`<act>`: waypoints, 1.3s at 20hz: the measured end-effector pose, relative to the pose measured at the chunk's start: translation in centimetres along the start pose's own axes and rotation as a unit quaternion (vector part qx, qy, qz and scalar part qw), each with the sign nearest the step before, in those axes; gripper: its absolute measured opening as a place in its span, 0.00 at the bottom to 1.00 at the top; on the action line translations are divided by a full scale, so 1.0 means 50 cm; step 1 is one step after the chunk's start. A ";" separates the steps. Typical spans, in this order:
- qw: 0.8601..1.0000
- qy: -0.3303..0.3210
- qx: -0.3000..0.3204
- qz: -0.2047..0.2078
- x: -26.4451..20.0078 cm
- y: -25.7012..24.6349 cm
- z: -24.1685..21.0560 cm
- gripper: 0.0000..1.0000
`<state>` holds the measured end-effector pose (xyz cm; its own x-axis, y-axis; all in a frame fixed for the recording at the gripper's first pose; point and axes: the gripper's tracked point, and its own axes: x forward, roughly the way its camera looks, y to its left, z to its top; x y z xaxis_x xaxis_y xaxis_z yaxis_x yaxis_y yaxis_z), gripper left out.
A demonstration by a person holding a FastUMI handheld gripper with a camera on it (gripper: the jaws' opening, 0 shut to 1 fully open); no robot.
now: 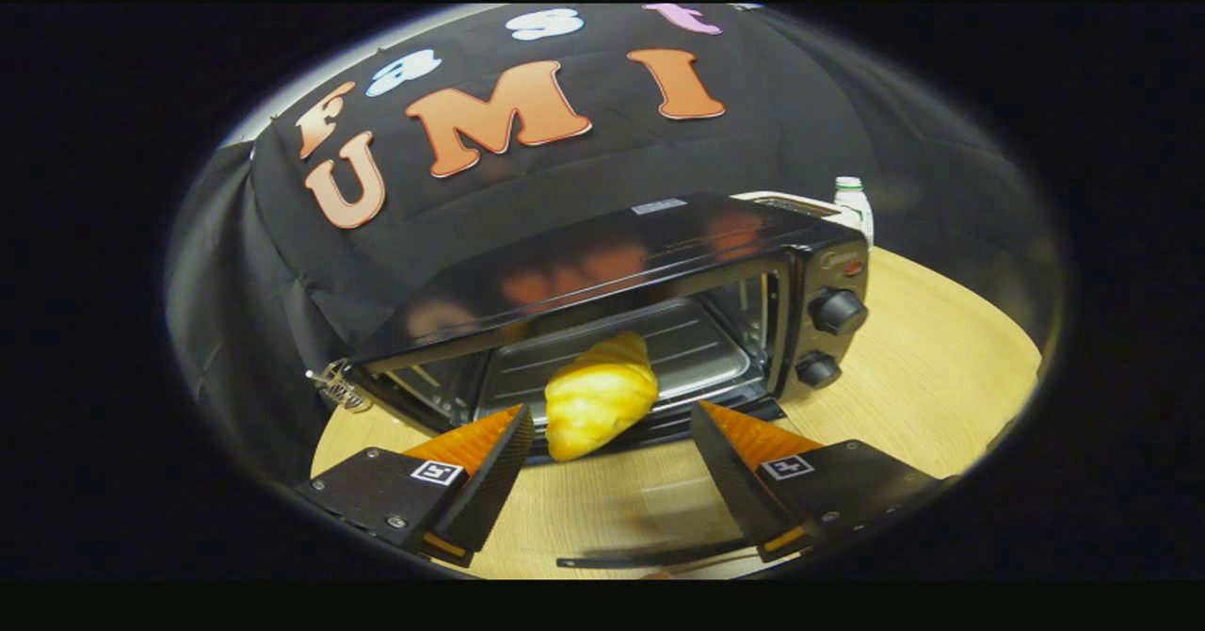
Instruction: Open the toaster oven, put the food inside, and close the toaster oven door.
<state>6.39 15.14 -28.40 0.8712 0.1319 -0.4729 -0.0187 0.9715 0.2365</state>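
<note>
Gripper (612, 443) released, fingers spread; croissant (600, 396) just ahead, lying in the oven (602, 264) mouth, apparently placed for baking.

Toaster oven (621, 311) on the tabletop (904, 396), door down and open toward the tongs (610, 424). Croissant (599, 397) at the oven mouth, partly over the tray (697, 353) inside, just ahead of and between the spread fingers, touching neither. Two knobs (836, 311) on the oven's right side. Bottle (853, 205) behind the oven's right rear corner.
</note>
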 end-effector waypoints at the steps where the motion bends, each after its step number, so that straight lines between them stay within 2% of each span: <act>1: 1.000 -0.001 -0.007 0.002 -0.023 -0.002 -0.009 0.99; 7: 0.999 -0.001 -0.053 -0.008 -0.138 -0.027 -0.066 0.99; 12: 0.996 0.025 -0.078 -0.019 -0.176 -0.048 -0.142 0.99; 20: 0.990 0.084 -0.106 -0.031 -0.178 -0.076 -0.261 0.99; 26: 0.987 0.099 -0.124 -0.032 -0.142 -0.080 -0.289 0.99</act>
<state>-6.82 13.15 -38.25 0.7619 0.0802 -0.6427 -0.1069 0.9943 -0.0026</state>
